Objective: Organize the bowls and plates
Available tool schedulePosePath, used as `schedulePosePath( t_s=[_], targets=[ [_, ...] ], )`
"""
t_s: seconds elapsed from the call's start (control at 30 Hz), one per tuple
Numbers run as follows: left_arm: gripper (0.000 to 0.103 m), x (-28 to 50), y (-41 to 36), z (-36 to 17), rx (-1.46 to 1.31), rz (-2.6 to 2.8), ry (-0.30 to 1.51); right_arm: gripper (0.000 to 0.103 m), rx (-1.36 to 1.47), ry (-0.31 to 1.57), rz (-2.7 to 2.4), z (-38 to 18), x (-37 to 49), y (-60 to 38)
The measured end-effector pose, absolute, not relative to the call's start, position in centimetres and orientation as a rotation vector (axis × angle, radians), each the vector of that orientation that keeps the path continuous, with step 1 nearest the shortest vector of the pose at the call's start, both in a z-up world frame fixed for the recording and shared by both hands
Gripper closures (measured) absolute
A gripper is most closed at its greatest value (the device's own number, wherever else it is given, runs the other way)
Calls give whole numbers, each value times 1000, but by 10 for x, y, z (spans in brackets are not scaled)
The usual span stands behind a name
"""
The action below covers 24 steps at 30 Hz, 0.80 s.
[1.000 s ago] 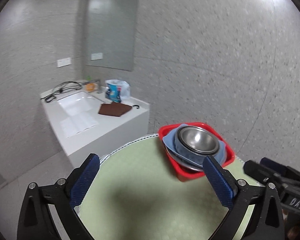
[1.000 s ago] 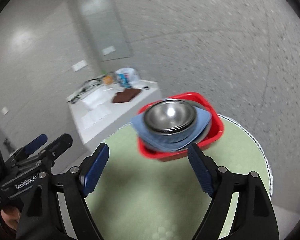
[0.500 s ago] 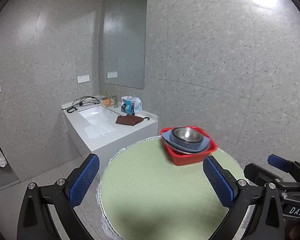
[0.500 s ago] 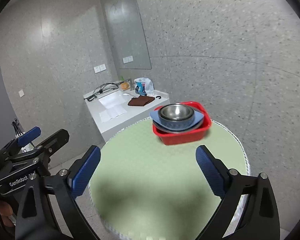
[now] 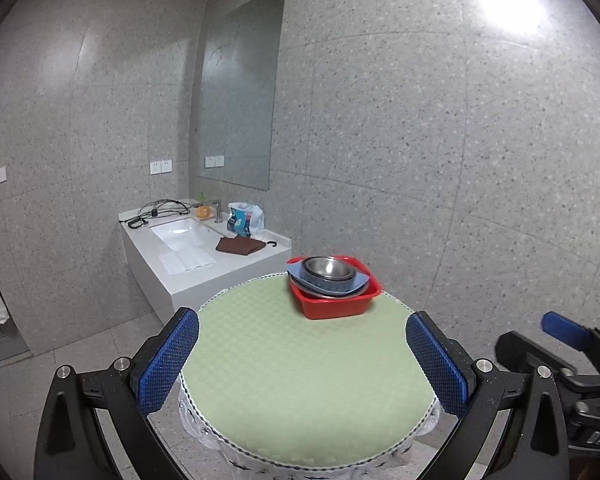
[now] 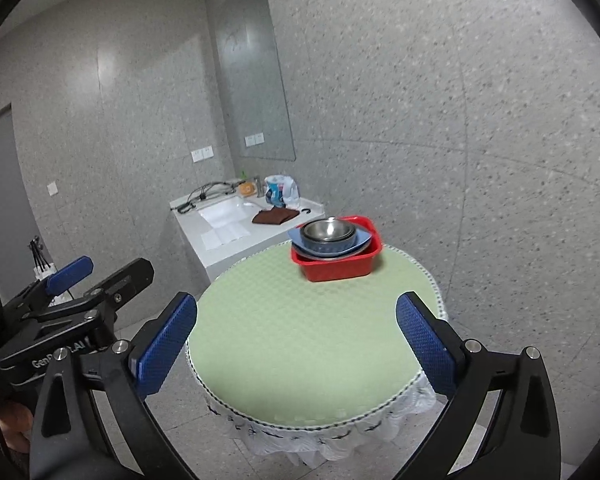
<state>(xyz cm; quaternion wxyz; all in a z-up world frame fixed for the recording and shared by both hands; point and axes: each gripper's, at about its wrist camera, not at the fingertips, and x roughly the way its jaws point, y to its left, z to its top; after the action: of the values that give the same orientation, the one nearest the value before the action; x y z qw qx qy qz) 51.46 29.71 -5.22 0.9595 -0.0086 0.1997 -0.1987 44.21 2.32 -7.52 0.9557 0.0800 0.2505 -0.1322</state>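
Observation:
A red plastic basin (image 5: 336,306) (image 6: 338,268) stands at the far side of a round green table (image 5: 300,376) (image 6: 308,328). In it lie a metal plate, a blue dish (image 5: 362,282) (image 6: 362,238) and a steel bowl (image 5: 328,268) (image 6: 329,231), stacked. My left gripper (image 5: 302,364) is open and empty, held back over the near edge of the table. My right gripper (image 6: 296,338) is open and empty, also back from the basin. Each gripper shows at the edge of the other's view.
A white sink counter (image 5: 204,256) (image 6: 236,224) stands beyond the table on the left, with a brown cloth (image 5: 238,245), cables, a bag and a tap. Grey speckled walls close the back and right. A lace cloth hangs under the table top (image 6: 340,436).
Both grippers have pulled back and up from the basin, which now looks smaller and farther off. Both stay open and empty.

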Motion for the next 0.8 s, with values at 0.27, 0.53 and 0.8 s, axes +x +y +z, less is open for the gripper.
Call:
schedulePosePath(
  t_s=[0.27,0.53,0.8],
  targets=[
    [1,491,268,-49,-15,-332,404,0,140,493,-220,-62,413,10],
    [1,448,245,-38,-26,-253,368,0,120,483,-133,-56,389,8],
    [1,411,228,-37,-24,-204,347,0,116,487,-79,-54,373,10]
  ],
)
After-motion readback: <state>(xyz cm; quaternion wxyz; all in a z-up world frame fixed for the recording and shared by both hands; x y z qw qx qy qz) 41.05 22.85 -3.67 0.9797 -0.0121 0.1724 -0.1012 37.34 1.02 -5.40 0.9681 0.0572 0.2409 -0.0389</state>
